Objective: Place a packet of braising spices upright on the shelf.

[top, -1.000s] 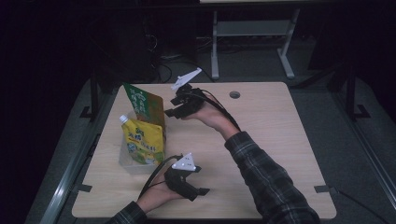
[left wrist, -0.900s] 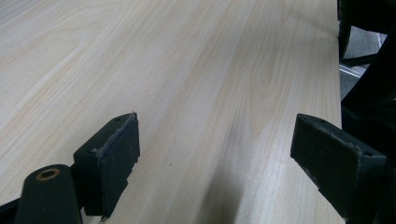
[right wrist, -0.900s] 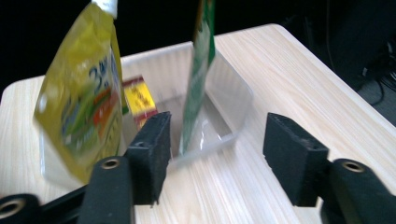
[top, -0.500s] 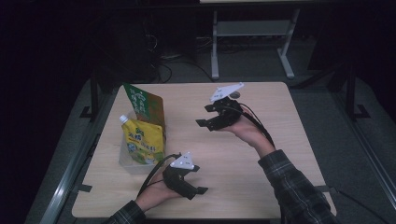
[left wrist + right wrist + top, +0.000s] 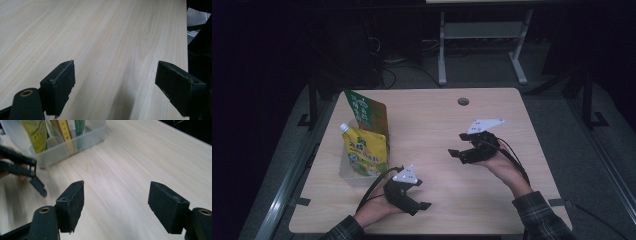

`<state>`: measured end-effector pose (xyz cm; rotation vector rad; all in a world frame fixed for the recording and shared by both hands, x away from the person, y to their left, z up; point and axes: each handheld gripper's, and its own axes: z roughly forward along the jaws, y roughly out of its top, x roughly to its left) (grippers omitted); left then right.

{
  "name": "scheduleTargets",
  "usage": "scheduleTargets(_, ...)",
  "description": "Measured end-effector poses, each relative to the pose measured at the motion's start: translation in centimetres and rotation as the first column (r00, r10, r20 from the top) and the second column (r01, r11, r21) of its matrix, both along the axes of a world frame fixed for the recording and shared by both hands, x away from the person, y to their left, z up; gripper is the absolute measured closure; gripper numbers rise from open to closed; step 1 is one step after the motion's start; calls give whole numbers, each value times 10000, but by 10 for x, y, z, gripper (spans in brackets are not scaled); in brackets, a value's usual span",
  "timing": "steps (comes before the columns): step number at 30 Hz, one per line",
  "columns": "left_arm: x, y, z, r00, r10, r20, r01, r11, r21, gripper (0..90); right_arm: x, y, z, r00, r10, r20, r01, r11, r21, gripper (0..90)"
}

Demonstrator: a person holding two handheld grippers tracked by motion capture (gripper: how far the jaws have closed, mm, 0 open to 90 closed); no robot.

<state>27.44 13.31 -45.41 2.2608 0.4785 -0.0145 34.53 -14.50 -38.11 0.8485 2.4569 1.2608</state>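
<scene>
While jaws just opening, right hand-held gripper hovers empty.

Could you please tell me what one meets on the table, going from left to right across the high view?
Clear plastic bin holding the yellow pouch and green packet → left gripper → right gripper.

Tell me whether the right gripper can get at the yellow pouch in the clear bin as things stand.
Probably yes. The right gripper has open, empty jaws that have just been opening, and bare table lies between it and the yellow pouch, which stands upright in the clear bin. The left gripper sits nearer the person.
</scene>
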Motion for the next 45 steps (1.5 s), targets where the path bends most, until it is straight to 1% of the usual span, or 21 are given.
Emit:
scheduleTargets(2, 0, 0, 0, 10000, -25, 23, 25, 10000, 33, 158, -7, -7, -6, 9999, -104, -122, 105, 9999, 109, 286)
scheduleTargets(4, 0, 0, 0, 10000, -34, 20, 34, 10000, 17, 158, -12, -13, -10, 9997, -167, -186, 169, 9998, 103, 279)
scheduleTargets(5, 0, 0, 0, 10000, -79, 52, 79, 9999, 86, 158, -14, -16, -12, 9996, -217, -192, 219, 9997, 64, 279)
scheduleTargets(7, 0, 0, -1, 10000, -27, 58, 28, 10000, -45, 159, -20, -21, -15, 9993, -273, -242, 277, 9995, 157, 278)
scheduleTargets(10, -1, 0, -1, 10000, -33, 59, 33, 10000, -52, 159, -27, -29, -21, 9991, -375, -216, 376, 9993, 46, 271)
scheduleTargets(12, -1, 0, -2, 10000, -29, 73, 30, 10000, -62, 159, -32, -34, -25, 9983, -514, -284, 516, 9987, 60, 262)
scheduleTargets(14, -1, 0, -1, 9999, -30, 97, 31, 9999, -101, 159, -36, -40, -30, 9972, -720, -219, 720, 9974, -42, 255)
scheduleTargets(16, -1, 0, -2, 10000, -10, 55, 11, 9999, -120, 159, -41, -45, -34, 9951, -953, -252, 951, 9954, -53, 239)
scheduleTargets(20, -1, 0, -2, 9999, -79, 121, 79, 10000, -33, 160, -49, -56, -42, 9903, -1348, -333, 1341, 9907, -222, 208)
scheduleTargets(23, -1, -1, -3, 9999, -78, 127, 78, 10000, -26, 161, -55, -64, -49, 9860, -1642, -280, 1634, 9861, -299, 193)
scheduleTargets(24, -1, -1, -3, 9998, -105, 186, 105, 9999, -8, 161, -57, -66, -50, 9850, -1709, -248, 1702, 9850, -292, 187)
scheduleTargets(26, -2, -1, -3, 9999, -60, 84, 60, 10000, -40, 162, -61, -69, -53, 9824, -1854, -245, 1846, 9823, -319, 175)
scheduleTargets(28, -2, -1, -3, 9998, -133, 166, 132, 9999, 59, 163, -65, -72, -55, 9804, -1960, -189, 1954, 9803, -288, 167)
scheduleTargets(29, -2, -1, -3, 9999, -87, 124, 87, 10000, 21, 163, -66, -73, -57, 9793, -2015, -207, 2008, 9792, -295, 165)
scheduleTargets(31, -2, -1, -3, 9997, -103, 203, 102, 9999, 60, 163, -70, -75, -60, 9796, -1995, -250, 1986, 9795, -339, 158)
scheduleTargets(33, -3, -2, -4, 9998, -77, 192, 77, 10000, 14, 163, -72, -75, -64, 9800, -1974, -240, 1960, 9793, -499, 154)
scheduleTargets(34, -3, -2, -4, 9998, -77, 197, 77, 10000, 21, 164, -73, -74, -66, 9816, -1888, -276, 1867, 9803, -645, 151)
scheduleTargets(36, -2, -2, -4, 9995, -172, 267, 169, 9998, 118, 164, -73, -73, -69, 9841, -1744, -331, 1715, 9822, -761, 148)
scheduleTargets(38, -2, -3, -4, 9996, -101, 254, 100, 9999, 42, 164, -72, -71, -71, 9862, -1603, -413, 1566, 9843, -819, 141)
scheduleTargets(41, -2, -2, -4, 9994, -183, 294, 179, 9997, 134, 165, -72, -70, -72, 9867, -1570, -411, 1527, 9838, -939, 141)
scheduleTargets(45, -2, -3, -5, 9995, -149, 266, 147, 9999, 76, 166, -72, -70, -72, 9867, -1581, -382, 1539, 9835, -950, 139)
